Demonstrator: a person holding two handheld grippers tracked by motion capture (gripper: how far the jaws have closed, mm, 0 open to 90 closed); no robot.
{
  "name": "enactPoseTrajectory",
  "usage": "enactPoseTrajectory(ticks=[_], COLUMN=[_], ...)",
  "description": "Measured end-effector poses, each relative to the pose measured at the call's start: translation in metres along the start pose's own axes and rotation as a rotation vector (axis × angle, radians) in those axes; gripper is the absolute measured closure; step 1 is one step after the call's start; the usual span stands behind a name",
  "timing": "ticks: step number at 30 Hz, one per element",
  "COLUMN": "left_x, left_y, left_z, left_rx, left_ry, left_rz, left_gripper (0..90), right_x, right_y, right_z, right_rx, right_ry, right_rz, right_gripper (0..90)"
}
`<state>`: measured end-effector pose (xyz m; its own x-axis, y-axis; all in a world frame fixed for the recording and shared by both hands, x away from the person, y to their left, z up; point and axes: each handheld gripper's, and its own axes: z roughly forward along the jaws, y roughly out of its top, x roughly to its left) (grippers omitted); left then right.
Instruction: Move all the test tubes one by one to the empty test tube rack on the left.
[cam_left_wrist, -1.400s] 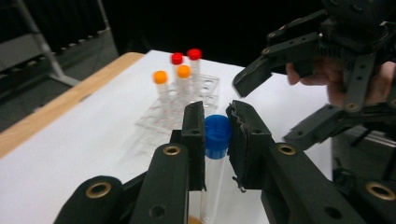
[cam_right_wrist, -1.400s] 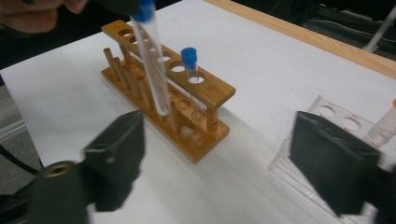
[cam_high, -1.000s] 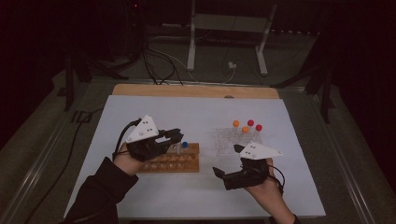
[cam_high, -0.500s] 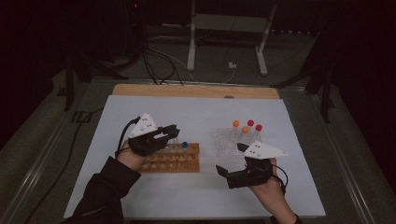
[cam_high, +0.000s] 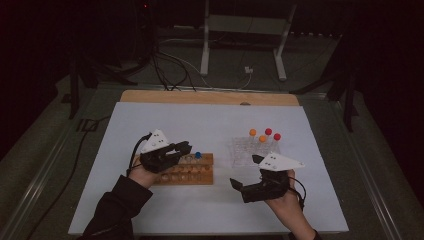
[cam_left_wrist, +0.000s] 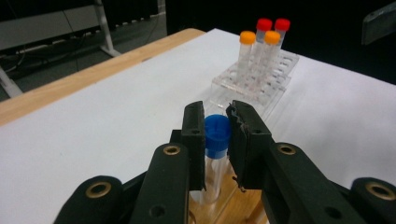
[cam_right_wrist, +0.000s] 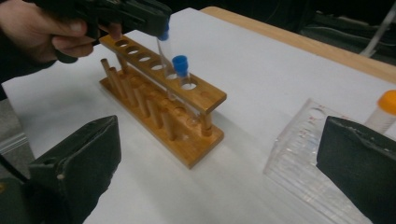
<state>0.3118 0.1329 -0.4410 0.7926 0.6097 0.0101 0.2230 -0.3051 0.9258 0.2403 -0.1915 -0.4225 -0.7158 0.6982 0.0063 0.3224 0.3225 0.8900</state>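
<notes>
Since a second ago your left gripper (cam_left_wrist: 217, 126) has shifted along the wooden rack (cam_right_wrist: 159, 107) and clamps a blue-capped tube (cam_left_wrist: 216, 140) (tube above its hole). Your right gripper (cam_high: 239, 185) hangs open nearby, unchanged.

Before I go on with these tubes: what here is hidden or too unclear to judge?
- Left gripper view: the held blue-capped tube's lower end is hidden behind the left gripper.
- Right gripper view: the orange-capped tube is cut off by the frame edge and a jaw.
- High view: the wooden rack's holes are too small and dim to count.
</notes>
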Motion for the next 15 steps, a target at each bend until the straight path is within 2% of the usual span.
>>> enactPoseTrajectory(ticks=[5,8,12,15], left_x=[-0.0018,-0.0021,-0.0027,-0.0031], left_y=[-0.0075,-0.0097,-0.0107,-0.0104], left_z=[0.0028,0.0042,0.0072,0.0088], left_rx=[0.020,0.033,0.052,0.061], left_ry=[0.004,0.004,0.003,0.000], left_rz=[0.006,0.010,0.026,0.024], left_gripper=[77.8,77.8,77.8,77.7], right_x=[-0.0016,-0.0056,-0.0084,-0.0084], right_y=[0.0000,0.0008,0.0018,0.0022], right_z=[-0.0008,-0.0032,-0.0051,-0.0058], right_rx=[-0.016,-0.029,-0.028,-0.037], right_ry=[-0.010,0.004,0.005,0.002], right_rz=[0.010,0.029,0.031,0.026], right_gripper=[0.0,0.0,0.0,0.0])
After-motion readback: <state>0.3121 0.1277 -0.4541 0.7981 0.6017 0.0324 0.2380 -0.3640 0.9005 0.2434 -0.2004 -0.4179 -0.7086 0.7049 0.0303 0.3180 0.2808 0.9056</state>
